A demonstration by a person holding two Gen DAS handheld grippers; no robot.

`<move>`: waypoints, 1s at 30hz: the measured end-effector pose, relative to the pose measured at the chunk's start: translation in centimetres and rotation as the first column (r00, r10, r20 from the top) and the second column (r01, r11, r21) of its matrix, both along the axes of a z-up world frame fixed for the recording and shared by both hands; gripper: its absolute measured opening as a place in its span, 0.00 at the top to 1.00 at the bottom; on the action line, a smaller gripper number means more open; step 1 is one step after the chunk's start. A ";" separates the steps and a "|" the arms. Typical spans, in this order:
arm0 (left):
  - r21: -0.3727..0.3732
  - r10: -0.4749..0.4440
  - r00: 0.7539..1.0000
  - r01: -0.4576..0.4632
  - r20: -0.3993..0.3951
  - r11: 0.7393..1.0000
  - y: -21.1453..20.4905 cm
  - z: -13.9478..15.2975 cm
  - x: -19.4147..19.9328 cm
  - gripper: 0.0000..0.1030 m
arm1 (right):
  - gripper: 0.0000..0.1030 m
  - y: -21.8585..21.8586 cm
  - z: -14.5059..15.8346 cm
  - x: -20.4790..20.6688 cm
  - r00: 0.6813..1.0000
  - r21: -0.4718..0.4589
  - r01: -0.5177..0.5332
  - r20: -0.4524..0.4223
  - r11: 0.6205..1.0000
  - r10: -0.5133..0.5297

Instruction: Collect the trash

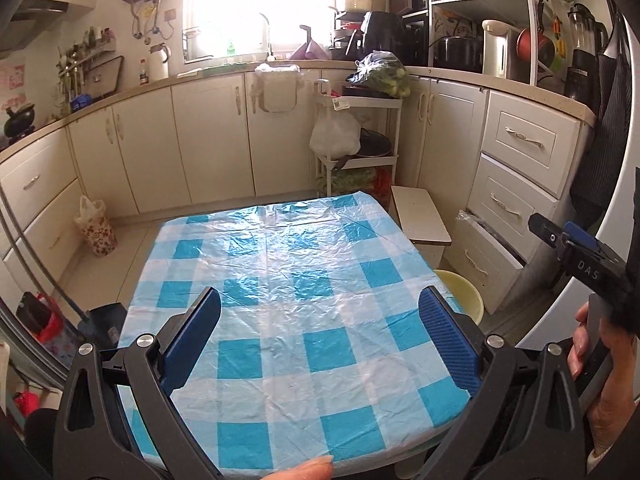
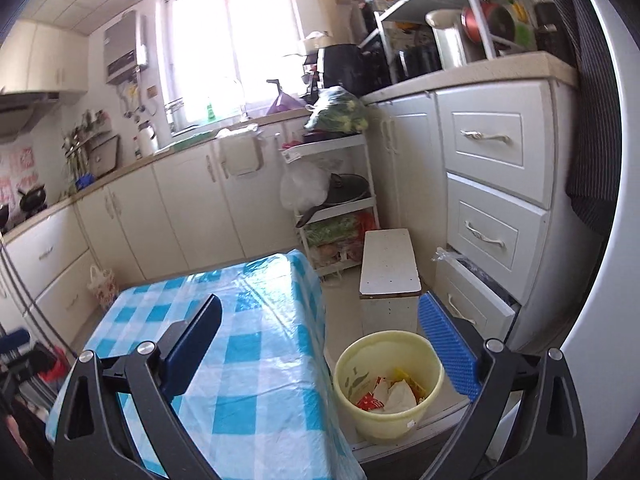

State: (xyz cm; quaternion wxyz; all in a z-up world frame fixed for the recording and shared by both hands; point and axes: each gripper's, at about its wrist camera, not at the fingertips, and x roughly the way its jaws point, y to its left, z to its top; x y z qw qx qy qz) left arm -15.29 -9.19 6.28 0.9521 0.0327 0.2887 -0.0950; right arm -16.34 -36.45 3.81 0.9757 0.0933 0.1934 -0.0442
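A pale yellow bin stands on the floor to the right of the table and holds red, white and yellow wrappers. Its rim peeks out past the table's right edge in the left wrist view. The table wears a blue and white checked plastic cloth with nothing lying on it. My left gripper hovers over the cloth, open and empty. My right gripper is open and empty above the table's right edge, with the bin between and below its fingers. The right gripper also shows at the right of the left wrist view, held by a hand.
A small white stool stands behind the bin. A half-open bottom drawer juts out to its right. A white shelf cart with bags and a pan stands by the cabinets. A floral bag sits on the floor at the left.
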 end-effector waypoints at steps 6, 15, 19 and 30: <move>-0.004 0.028 1.000 -0.028 -0.008 1.000 1.5 0.1 -0.8 0.07 | 0.07 1.2 -0.1 -1.9 0.999 -0.031 0.008 0.041 0.999 -0.007; -0.001 0.038 0.999 -0.038 -0.007 0.999 2.1 0.1 -1.1 0.07 | 0.07 0.8 -0.3 -2.2 0.998 -0.014 0.027 0.058 1.000 -0.027; 0.008 0.036 0.999 -0.036 -0.008 0.999 1.8 0.1 -1.2 0.07 | 0.07 0.8 -0.3 -2.3 0.998 -0.013 0.029 0.058 0.999 -0.028; -0.032 0.031 0.999 -0.031 0.008 0.999 2.1 0.5 -1.6 0.07 | 0.07 1.0 -0.3 -2.5 0.998 -0.025 0.023 0.055 0.999 -0.022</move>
